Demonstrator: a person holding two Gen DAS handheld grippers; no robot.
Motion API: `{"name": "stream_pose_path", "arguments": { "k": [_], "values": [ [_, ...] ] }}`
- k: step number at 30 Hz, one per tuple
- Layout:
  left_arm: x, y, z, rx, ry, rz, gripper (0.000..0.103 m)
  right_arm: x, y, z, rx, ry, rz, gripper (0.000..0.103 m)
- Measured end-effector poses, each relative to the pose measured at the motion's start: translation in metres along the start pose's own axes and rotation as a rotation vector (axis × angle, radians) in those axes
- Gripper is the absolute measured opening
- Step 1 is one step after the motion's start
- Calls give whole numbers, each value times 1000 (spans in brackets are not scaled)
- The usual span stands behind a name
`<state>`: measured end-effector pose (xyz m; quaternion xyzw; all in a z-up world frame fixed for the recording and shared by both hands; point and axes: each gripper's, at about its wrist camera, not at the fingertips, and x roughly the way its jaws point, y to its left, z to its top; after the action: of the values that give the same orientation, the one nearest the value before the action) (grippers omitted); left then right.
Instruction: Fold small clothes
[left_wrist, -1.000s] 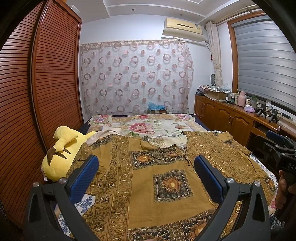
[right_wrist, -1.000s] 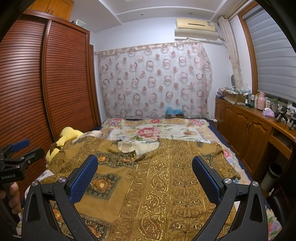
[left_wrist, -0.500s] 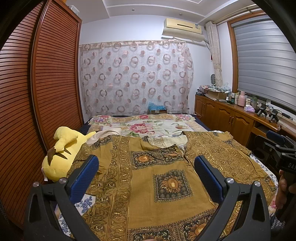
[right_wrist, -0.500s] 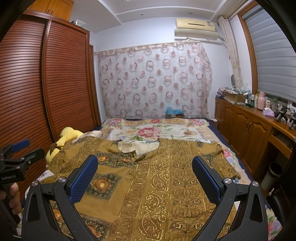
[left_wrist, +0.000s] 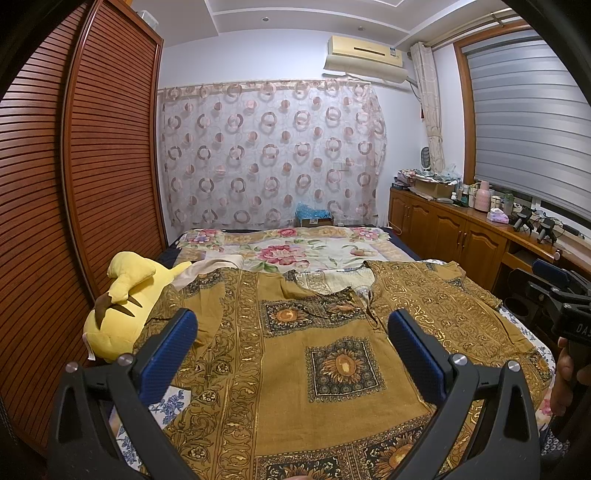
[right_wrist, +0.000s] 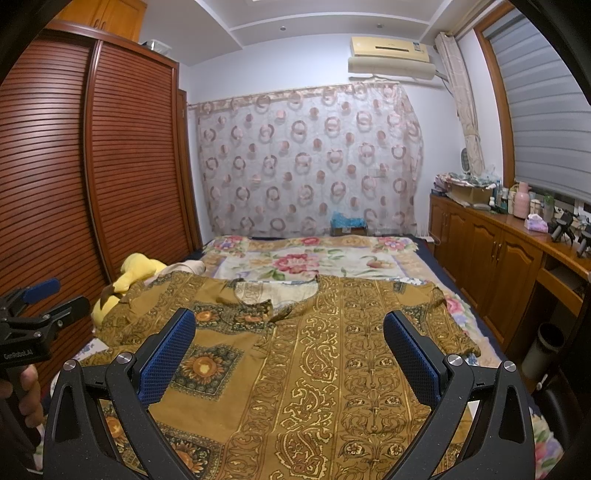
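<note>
Floral-quilted bed (left_wrist: 295, 251) carries a mustard-brown, gold-patterned cotton shirt (left_wrist: 314, 354) spread flat beside a yellow plush toy (left_wrist: 122, 306). Left gripper (left_wrist: 291, 347) and right gripper (right_wrist: 290, 345) hover above it, jaws spread, empty.

Shirt (left_wrist: 288, 369): thin woven cloth, matt ochre with glinting gold print. Yellow toy (left_wrist: 122, 310): soft plush. Wardrobe doors (left_wrist: 92, 177): slatted wood, glossy varnish. Left gripper (left_wrist: 291, 343): matt black plastic; pads (left_wrist: 168, 354) textured blue rubber.
</note>
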<state>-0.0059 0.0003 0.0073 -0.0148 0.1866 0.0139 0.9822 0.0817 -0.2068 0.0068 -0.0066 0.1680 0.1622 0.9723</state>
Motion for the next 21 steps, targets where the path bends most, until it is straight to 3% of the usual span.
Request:
{"name": "stream_pose_path", "arguments": {
  "k": [21],
  "values": [
    [1, 2, 0, -1, 11, -5, 103, 0, -2, 0, -1, 3, 1, 103]
  ]
}}
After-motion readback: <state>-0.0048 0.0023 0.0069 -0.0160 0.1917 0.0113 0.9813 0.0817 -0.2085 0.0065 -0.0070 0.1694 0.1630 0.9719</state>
